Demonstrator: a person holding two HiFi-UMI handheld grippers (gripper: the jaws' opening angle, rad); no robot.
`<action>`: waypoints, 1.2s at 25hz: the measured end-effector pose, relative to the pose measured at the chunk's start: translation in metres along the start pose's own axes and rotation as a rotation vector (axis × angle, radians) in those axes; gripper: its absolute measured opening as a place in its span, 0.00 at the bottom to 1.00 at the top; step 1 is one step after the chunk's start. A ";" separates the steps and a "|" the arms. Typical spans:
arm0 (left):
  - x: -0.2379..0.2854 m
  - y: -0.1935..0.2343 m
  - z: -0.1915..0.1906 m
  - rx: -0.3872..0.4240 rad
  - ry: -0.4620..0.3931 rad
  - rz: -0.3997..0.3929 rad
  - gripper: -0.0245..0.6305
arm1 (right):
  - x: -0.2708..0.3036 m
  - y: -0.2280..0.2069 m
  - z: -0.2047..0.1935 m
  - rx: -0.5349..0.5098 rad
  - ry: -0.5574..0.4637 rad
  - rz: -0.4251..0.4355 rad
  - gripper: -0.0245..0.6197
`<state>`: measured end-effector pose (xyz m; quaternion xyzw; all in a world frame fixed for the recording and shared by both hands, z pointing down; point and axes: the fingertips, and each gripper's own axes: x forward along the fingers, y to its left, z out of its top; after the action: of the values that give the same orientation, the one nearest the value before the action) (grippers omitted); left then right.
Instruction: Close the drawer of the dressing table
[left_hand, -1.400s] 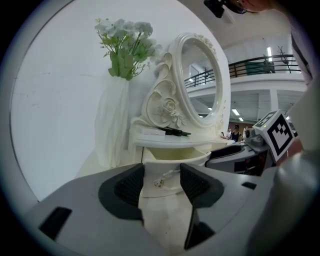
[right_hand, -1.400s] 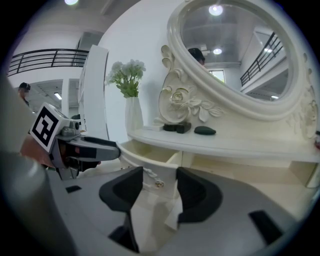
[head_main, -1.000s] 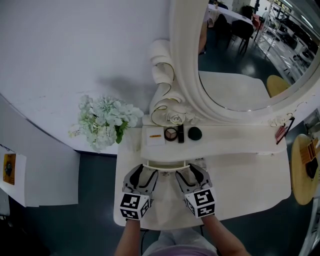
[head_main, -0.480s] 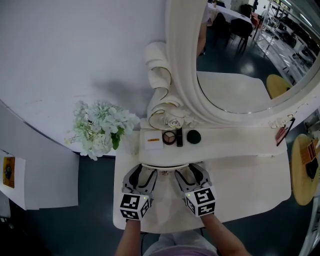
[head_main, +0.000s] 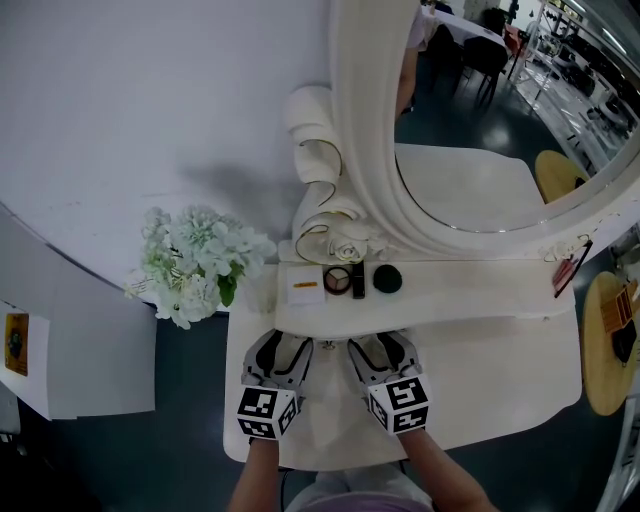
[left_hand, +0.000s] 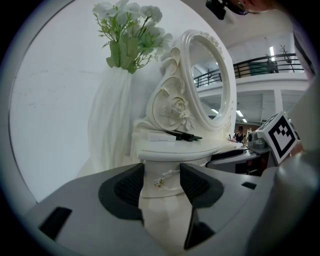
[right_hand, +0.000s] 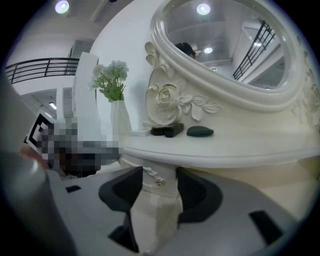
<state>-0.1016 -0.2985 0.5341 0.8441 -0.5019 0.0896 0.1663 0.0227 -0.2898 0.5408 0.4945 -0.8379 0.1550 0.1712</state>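
While the left tongs (head_main: 283, 345) and the right tongs (head_main: 383, 343) are held side by side over the middle of the dressing table (head_main: 500, 365), their tips are pointed at the drawer (left_hand: 162, 192). The drawer is seen pushed in beneath the raised shelf (head_main: 470, 295), with its curved front tucked under the shelf's front edge. Its small handle (left_hand: 158, 182) is framed between the jaws in both gripper views.

Both pairs of jaws are kept partly apart, and nothing is clamped by either. Whether the tips are pressed against the drawer front cannot be told.

Along the left end of the shelf, a white box (head_main: 305, 287), an open compact (head_main: 340, 280) and a dark round case (head_main: 388, 280) are lined up. An oval mirror (head_main: 480, 130) is mounted along the shelf's rear edge. A bunch of pale flowers (head_main: 195, 265) is placed at the table's rear left corner.
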 end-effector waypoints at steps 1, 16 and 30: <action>0.000 0.000 0.000 0.000 0.000 0.001 0.39 | 0.001 0.000 0.000 0.001 0.000 -0.001 0.39; 0.007 0.003 0.002 0.006 -0.001 0.009 0.39 | 0.008 -0.005 0.003 0.021 -0.003 0.001 0.40; 0.007 0.003 0.001 -0.022 -0.012 0.011 0.39 | 0.004 -0.009 0.003 0.022 -0.004 -0.018 0.38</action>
<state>-0.1008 -0.3055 0.5361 0.8398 -0.5086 0.0800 0.1722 0.0278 -0.2983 0.5410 0.5042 -0.8320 0.1619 0.1655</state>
